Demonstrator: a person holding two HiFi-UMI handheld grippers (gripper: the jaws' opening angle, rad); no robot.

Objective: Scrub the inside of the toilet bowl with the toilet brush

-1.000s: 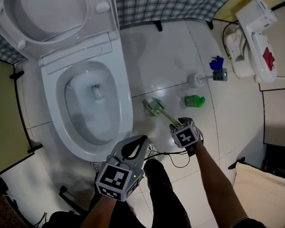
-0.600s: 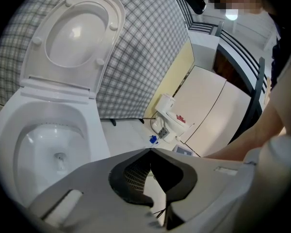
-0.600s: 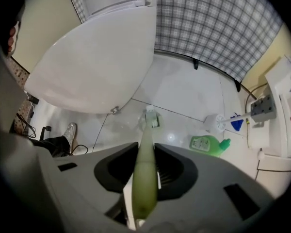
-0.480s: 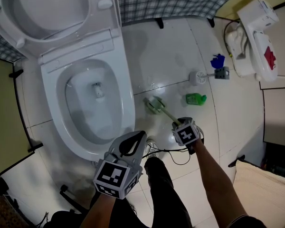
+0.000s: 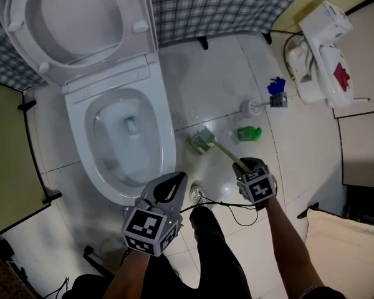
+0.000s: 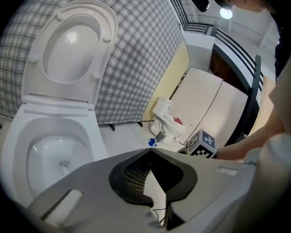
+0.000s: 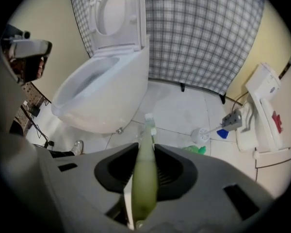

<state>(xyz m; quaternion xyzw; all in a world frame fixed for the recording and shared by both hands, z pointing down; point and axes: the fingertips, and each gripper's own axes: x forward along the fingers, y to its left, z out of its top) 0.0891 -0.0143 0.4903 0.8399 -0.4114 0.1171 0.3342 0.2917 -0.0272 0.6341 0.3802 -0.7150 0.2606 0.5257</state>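
Observation:
The white toilet (image 5: 128,142) stands at the left with its lid raised; its bowl (image 6: 53,154) also shows in the left gripper view. A pale green toilet brush (image 5: 202,142) hangs tilted over the floor tiles right of the toilet. My right gripper (image 5: 243,166) is shut on its handle (image 7: 145,174), and the jaws have just been closing on it. The brush head (image 7: 149,123) points down past the jaws. My left gripper (image 5: 176,180) hovers by the toilet's front rim, shut, with nothing in it.
A white brush in a blue holder (image 5: 255,106), a green bottle (image 5: 249,133) and a white appliance (image 5: 318,55) lie on the floor at the right. A plaid curtain (image 5: 224,5) closes the back. A thin cable (image 5: 227,205) and the person's leg (image 5: 212,248) are below.
My right gripper has closed on the brush handle and risen with it. The left gripper has lifted a little beside the toilet.

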